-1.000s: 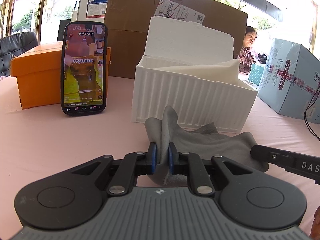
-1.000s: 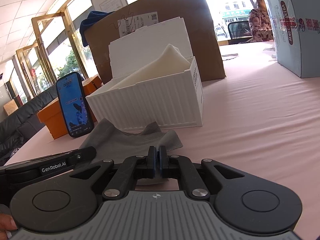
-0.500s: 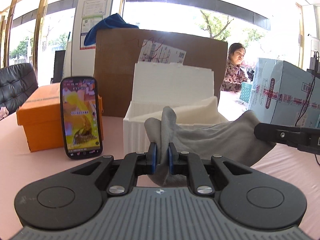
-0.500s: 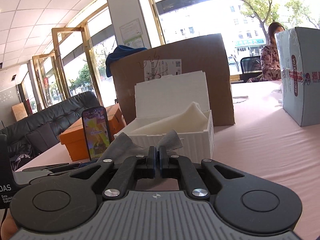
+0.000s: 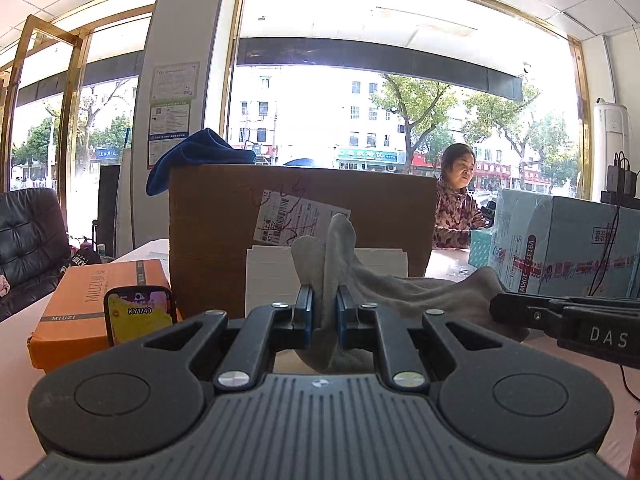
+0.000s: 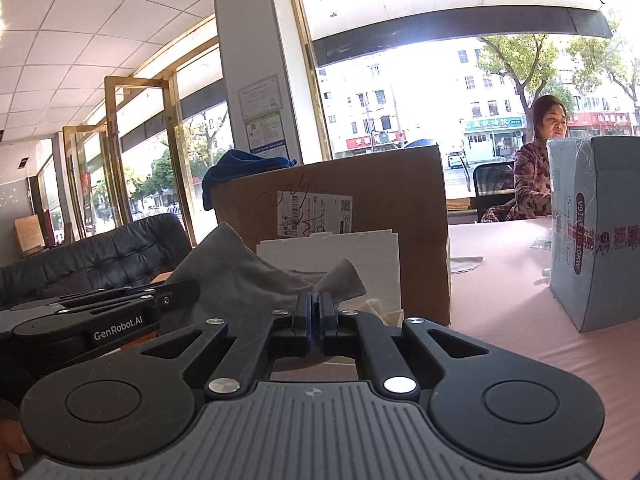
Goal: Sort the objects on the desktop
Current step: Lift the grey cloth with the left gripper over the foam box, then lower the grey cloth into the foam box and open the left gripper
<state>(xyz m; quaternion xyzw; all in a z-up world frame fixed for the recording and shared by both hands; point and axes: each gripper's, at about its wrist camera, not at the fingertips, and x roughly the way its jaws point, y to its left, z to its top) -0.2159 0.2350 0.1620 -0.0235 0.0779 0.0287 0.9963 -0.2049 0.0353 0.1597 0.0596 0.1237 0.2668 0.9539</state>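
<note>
Fingers (image 5: pixel 305 316) of both grippers clamp the grey cloth (image 5: pixel 400 292), creased and sagging between them.

One grey cloth (image 5: pixel 420 292), one white ribbed box (image 6: pixel 340 264), one brown cardboard carton (image 5: pixel 224 220), one orange box (image 5: pixel 92 296), one phone (image 5: pixel 138 314), one blue towel (image 5: pixel 200 156), one pale-blue carton (image 6: pixel 592 232), one seated woman (image 5: pixel 456 204), two grippers (image 5: pixel 321 312) (image 6: pixel 316 312), one pink table (image 6: pixel 512 292)
</note>
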